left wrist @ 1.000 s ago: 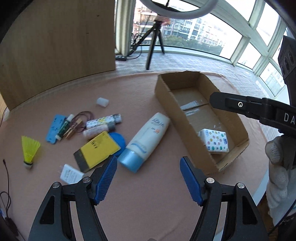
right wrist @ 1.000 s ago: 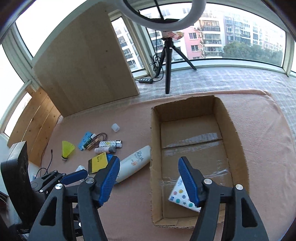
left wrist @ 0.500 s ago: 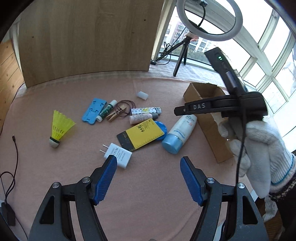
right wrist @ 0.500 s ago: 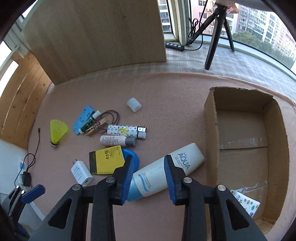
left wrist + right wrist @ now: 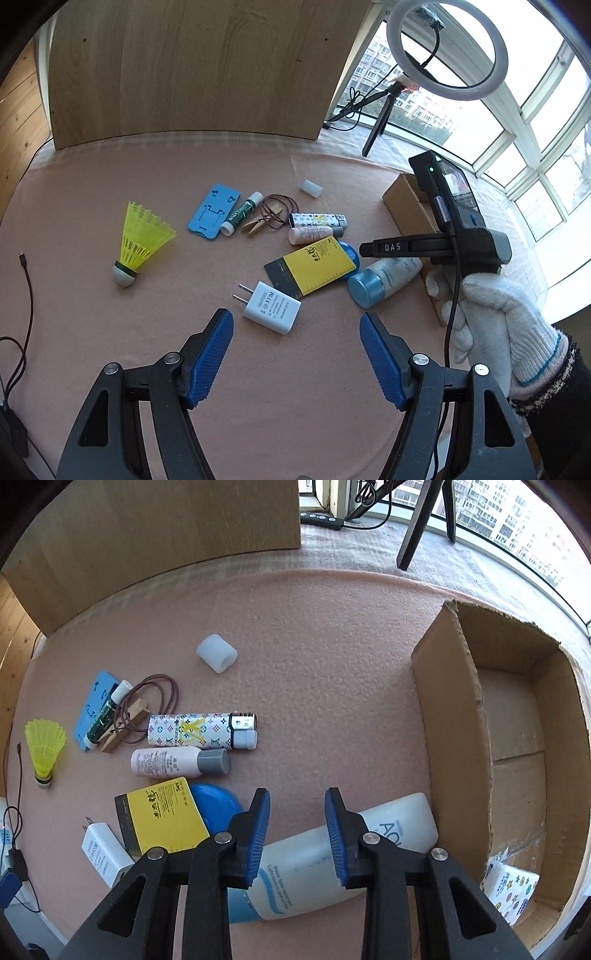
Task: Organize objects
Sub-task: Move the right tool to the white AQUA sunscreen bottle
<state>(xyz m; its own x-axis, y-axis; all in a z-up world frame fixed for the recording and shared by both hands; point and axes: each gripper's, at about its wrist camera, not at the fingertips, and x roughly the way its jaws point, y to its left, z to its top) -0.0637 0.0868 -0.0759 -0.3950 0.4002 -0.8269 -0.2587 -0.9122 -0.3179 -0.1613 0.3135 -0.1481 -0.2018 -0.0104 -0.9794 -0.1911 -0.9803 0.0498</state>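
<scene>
A white AQUA bottle (image 5: 314, 860) with a blue cap lies on the pink cloth beside the cardboard box (image 5: 454, 716). My right gripper (image 5: 297, 834) is open, its blue pads straddling the bottle's middle just above it. The bottle also shows in the left wrist view (image 5: 384, 280). My left gripper (image 5: 297, 354) is open and empty, hovering over the cloth near a white charger (image 5: 271, 307). A white patterned pack (image 5: 511, 890) lies inside the box.
Loose items lie left of the bottle: yellow notebook (image 5: 162, 818) on a blue disc (image 5: 216, 805), pink tube (image 5: 177, 762), patterned lighter (image 5: 201, 730), white cap (image 5: 217, 652), blue holder (image 5: 94, 709), clothespin, yellow shuttlecock (image 5: 44, 749). A wooden board (image 5: 184, 66) stands behind.
My right gripper has swung from above the box to the bottle, come down close and narrowed its jaws. My left gripper has drawn back left, toward the charger.
</scene>
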